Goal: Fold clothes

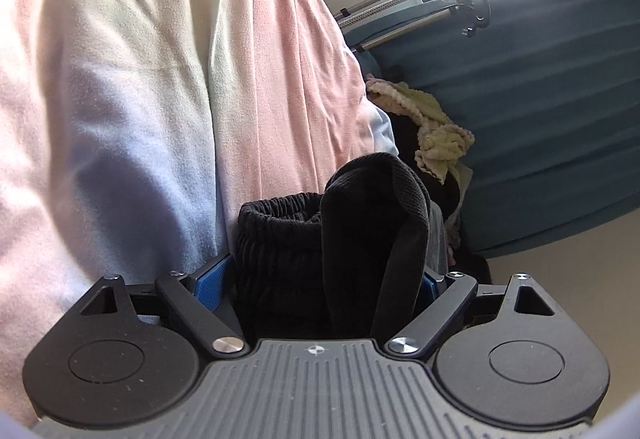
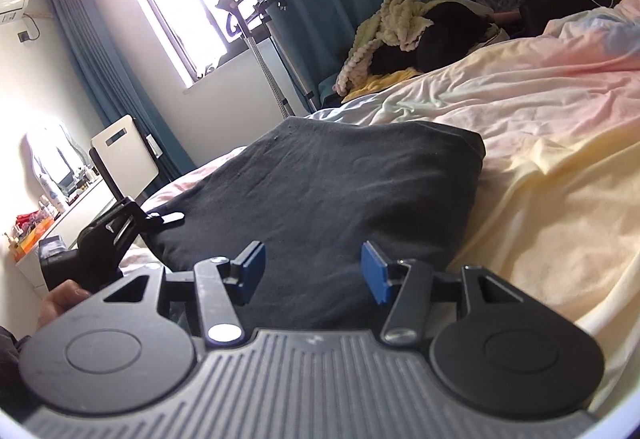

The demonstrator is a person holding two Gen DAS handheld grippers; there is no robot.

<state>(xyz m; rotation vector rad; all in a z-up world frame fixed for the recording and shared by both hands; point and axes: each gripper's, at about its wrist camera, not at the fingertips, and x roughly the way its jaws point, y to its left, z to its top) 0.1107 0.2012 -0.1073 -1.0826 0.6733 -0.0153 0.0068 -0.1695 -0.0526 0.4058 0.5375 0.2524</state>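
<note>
A black garment (image 2: 320,179) lies folded in a thick flat pad on the pastel bedsheet (image 2: 540,139). My right gripper (image 2: 314,273) hovers over its near edge, open, with nothing between its blue pads. In the left wrist view, a bunched fold of the black garment (image 1: 340,231) with an elastic waistband fills the gap of my left gripper (image 1: 320,285). The jaws stand wide; the left pad's blue face shows bare beside the cloth. In the right wrist view, the left gripper (image 2: 116,235) sits at the garment's far left edge, held by a hand (image 2: 60,299).
A heap of cream knit and dark clothes (image 2: 400,27) lies at the head of the bed, also seen as the heap (image 1: 436,127). A garment steamer stand (image 2: 256,39) and teal curtains stand by the window. A white appliance (image 2: 124,155) and a cluttered dresser (image 2: 48,207) are left of the bed.
</note>
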